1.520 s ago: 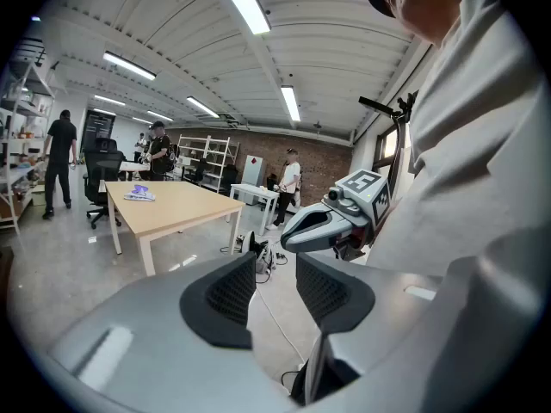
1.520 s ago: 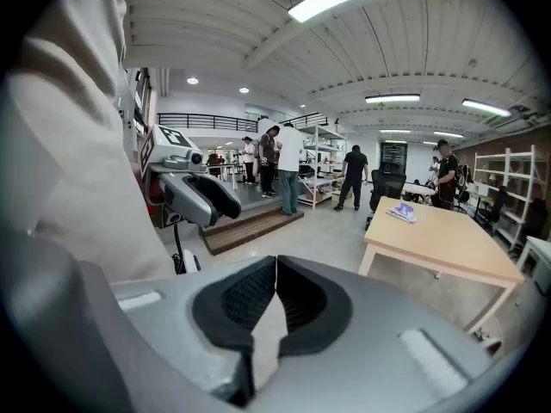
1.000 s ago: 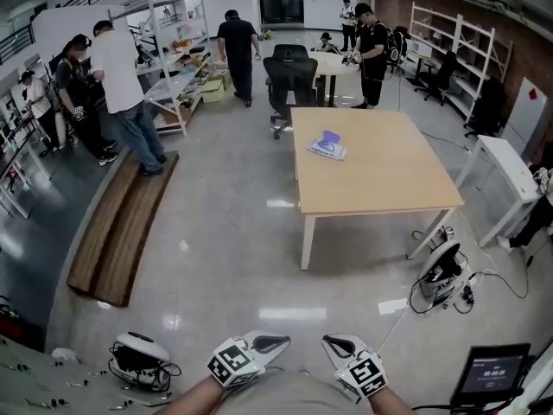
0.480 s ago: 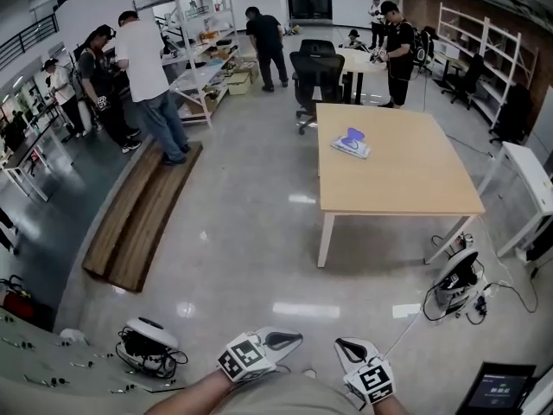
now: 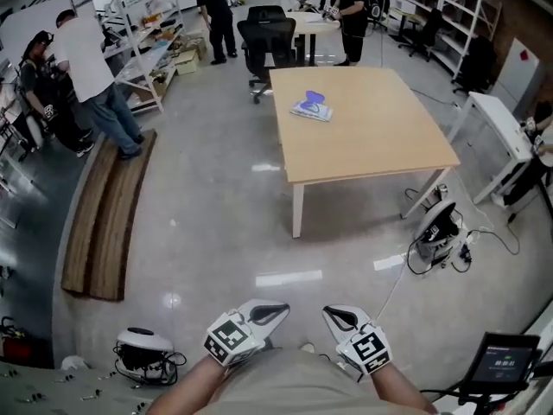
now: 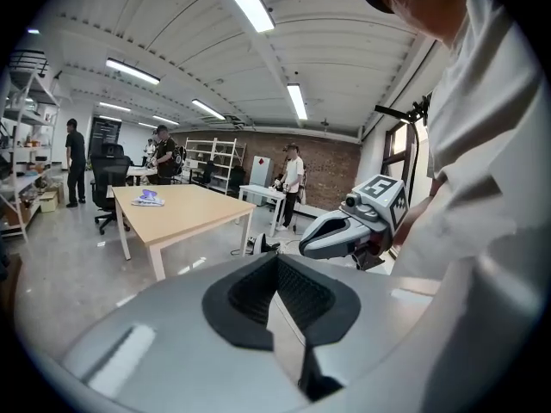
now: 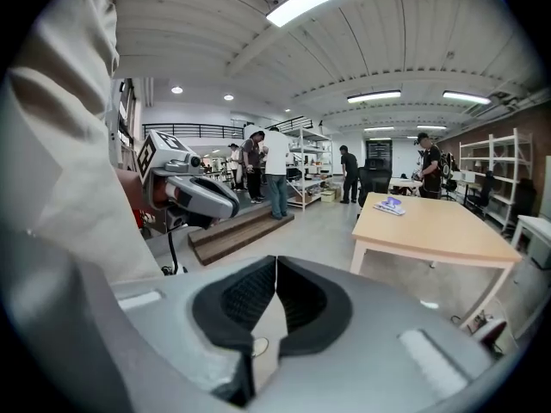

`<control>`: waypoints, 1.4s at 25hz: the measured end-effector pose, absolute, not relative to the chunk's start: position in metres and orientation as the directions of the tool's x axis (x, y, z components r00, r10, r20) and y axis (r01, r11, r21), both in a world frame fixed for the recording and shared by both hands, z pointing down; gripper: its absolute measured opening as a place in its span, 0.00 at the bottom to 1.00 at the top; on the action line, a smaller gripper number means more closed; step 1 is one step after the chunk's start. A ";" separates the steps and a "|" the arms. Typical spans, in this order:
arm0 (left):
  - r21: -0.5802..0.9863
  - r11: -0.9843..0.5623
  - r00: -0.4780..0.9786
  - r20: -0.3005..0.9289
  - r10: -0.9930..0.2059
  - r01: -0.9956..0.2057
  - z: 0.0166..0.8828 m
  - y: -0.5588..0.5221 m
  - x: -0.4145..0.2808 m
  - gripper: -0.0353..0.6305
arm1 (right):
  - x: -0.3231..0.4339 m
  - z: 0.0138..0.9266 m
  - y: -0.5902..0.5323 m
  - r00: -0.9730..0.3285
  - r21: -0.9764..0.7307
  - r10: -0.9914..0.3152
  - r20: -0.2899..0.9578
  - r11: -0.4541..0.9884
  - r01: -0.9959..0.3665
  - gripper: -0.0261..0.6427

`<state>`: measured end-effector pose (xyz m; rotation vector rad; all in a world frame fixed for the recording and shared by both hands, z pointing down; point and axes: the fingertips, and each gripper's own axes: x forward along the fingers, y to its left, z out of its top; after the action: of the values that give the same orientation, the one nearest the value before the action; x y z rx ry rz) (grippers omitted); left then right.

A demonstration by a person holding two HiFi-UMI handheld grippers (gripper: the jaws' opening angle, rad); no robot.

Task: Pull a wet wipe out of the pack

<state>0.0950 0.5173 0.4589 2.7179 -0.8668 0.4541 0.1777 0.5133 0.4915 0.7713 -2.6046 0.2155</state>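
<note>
Judging by the layout, the approach step was in hand and no wipe had been drawn yet. The flat blue-and-white wet wipe pack (image 5: 312,108) lay on the square light-wood table (image 5: 380,145) in the upper middle of the head view, well apart from both tools. The left gripper (image 5: 270,310) and right gripper (image 5: 337,317) hung at the bottom centre, jaws pressed together on nothing. The next move likely called for reaching the table, parting the jaws, steadying the pack and pinching the wipe.
</note>
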 end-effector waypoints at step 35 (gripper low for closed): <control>0.158 -0.789 0.786 0.325 -0.526 -0.594 0.485 0.201 -0.168 0.06 | -0.083 0.503 0.196 -0.735 -0.006 -0.487 0.472 0.832 -0.555 0.05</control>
<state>-0.1682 0.2006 0.4849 2.7253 -0.8699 0.3870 -0.0830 0.1961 0.5031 0.7715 -2.5520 0.2013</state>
